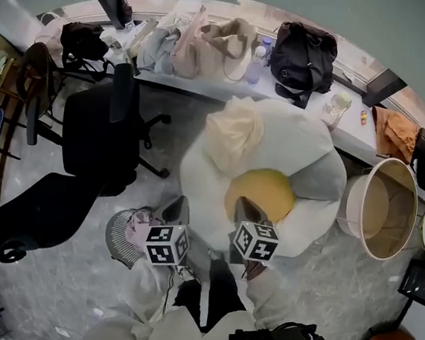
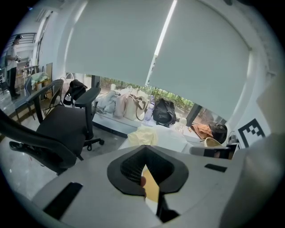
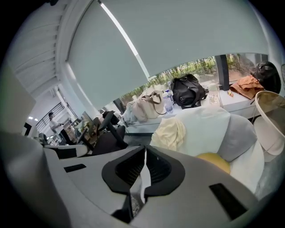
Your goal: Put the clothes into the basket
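Since my left tongs (image 2: 144,156) and right tongs (image 3: 143,153) are both pinched together and empty over the cushion's (image 1: 304,148) near edge, I judge they could shove the cloth (image 1: 233,134), on the cushion's far left, off it unless I spread them first. I count one cloth, one basket (image 1: 351,205) just right of the cushion, and two tongs.

Soft even daylight below a drawn blind (image 2: 111,49), faint shadows, no glare, heavy fisheye bending, dark vignetted corners, blurred foreground.
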A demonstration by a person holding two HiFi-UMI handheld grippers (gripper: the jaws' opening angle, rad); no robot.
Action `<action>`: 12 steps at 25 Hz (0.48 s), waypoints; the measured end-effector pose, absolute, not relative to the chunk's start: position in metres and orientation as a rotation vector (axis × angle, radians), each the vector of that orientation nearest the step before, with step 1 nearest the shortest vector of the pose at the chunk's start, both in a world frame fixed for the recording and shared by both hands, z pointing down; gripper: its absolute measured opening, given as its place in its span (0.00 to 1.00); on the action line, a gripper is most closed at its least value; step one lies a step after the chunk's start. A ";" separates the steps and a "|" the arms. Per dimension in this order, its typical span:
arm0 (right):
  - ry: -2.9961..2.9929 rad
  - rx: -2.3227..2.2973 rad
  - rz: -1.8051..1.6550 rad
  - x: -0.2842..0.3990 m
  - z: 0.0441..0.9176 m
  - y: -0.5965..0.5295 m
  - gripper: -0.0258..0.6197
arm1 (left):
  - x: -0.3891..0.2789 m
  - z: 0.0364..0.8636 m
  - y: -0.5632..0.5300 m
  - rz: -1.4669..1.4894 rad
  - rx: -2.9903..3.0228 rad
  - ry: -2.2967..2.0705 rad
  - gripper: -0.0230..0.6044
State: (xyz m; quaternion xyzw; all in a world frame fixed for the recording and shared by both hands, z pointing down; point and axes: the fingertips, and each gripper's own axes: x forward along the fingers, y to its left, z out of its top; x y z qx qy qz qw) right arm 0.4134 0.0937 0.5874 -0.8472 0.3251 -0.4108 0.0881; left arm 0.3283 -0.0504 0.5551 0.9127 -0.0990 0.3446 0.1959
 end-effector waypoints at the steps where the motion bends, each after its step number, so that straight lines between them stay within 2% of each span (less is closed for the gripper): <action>1: 0.958 -2.515 -1.225 0.420 0.594 0.094 0.09 | 0.335 0.562 -0.051 0.973 2.559 -0.277 0.04; 12: 0.878 -2.484 -1.286 0.481 0.720 0.095 0.09 | 0.402 0.674 -0.047 1.052 2.595 -0.183 0.04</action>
